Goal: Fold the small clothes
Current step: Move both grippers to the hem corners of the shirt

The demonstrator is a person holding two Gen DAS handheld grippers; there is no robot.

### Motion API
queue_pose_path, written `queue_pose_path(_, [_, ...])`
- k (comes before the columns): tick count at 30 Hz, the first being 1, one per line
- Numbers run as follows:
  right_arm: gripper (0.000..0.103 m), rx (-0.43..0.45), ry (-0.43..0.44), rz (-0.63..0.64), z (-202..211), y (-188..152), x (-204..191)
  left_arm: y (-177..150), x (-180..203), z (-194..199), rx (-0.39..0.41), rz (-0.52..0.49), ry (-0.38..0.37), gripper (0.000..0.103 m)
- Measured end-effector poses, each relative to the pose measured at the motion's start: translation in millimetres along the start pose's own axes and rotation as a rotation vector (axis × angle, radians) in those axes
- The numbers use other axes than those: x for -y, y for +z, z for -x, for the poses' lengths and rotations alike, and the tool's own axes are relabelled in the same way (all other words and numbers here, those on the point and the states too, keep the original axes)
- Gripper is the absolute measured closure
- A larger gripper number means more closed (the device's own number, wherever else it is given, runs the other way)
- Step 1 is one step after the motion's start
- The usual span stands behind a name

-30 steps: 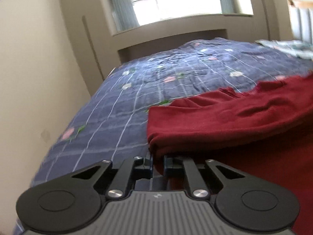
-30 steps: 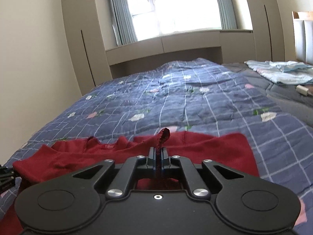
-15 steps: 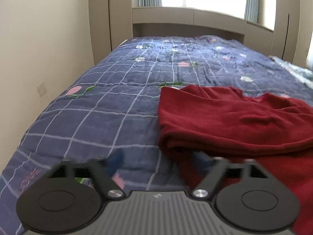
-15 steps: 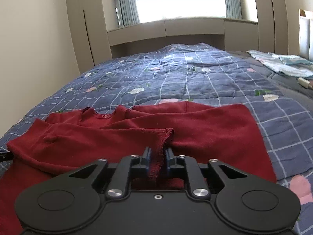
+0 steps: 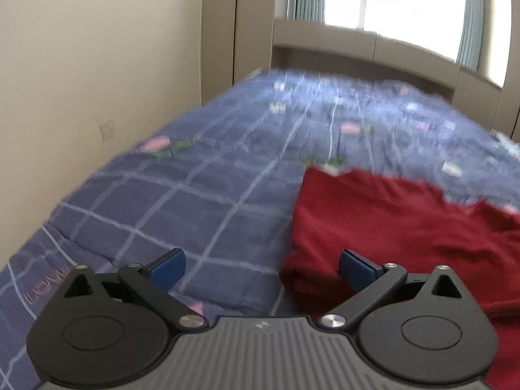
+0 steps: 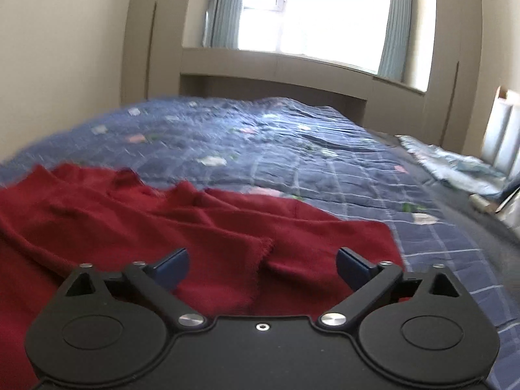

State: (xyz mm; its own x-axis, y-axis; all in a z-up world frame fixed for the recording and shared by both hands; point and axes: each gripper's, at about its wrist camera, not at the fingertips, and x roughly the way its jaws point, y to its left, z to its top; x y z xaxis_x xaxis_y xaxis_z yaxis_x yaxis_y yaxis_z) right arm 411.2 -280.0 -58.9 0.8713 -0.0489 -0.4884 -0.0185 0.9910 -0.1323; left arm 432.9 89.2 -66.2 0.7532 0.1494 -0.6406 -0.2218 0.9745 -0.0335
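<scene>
Where your left gripper (image 5: 261,268) pinched the folded edge of the red garment (image 5: 406,227) a second ago, its jaws now stand wide and opening, nothing between the pads; the right blue pad (image 5: 356,268) hangs over the cloth, the left over the blue checked quilt (image 5: 195,178). Only this view shows the wall socket (image 5: 107,129). From your right wrist, the right gripper (image 6: 262,265) has let go the frayed hem it clamped; its jaws are opening, the hem (image 6: 265,247) lying loose between them. The garment (image 6: 130,214) lies flat on the quilt (image 6: 325,149). Only here you see pale folded clothes (image 6: 455,165) far right.
</scene>
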Motion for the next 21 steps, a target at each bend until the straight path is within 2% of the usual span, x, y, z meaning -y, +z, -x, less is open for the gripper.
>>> queue_pose_path(2, [0.001, -0.011, -0.067, 0.036, -1.7, -4.0, -1.7, -8.9, -0.9, -6.7, -0.020, -0.003, 0.006, 0.001])
queue_pose_path(5, [0.001, -0.030, -0.156, 0.067, -6.4, -10.3, -2.0, -18.6, -8.7, -7.5, -0.006, 0.038, -0.018, 0.000])
queue_pose_path(11, [0.001, -0.054, -0.169, 0.066, -16.3, -16.3, -1.5, -21.8, -1.6, -8.5, -0.007, 0.007, 0.007, 0.000])
queue_pose_path(14, [0.001, -0.047, -0.154, 0.054, -14.4, -15.4, 1.0, -20.3, -1.4, -2.9, -0.003, 0.030, 0.000, 0.001])
queue_pose_path(16, [0.001, -0.041, -0.106, 0.016, -3.5, -12.0, 9.0, -19.5, -5.6, 6.6, -0.011, 0.058, 0.003, 0.001])
queue_pose_path(21, [0.001, 0.010, -0.034, 0.007, 50.5, -19.1, 23.5, -29.3, -17.8, 47.5, -0.018, 0.104, -0.046, 0.000])
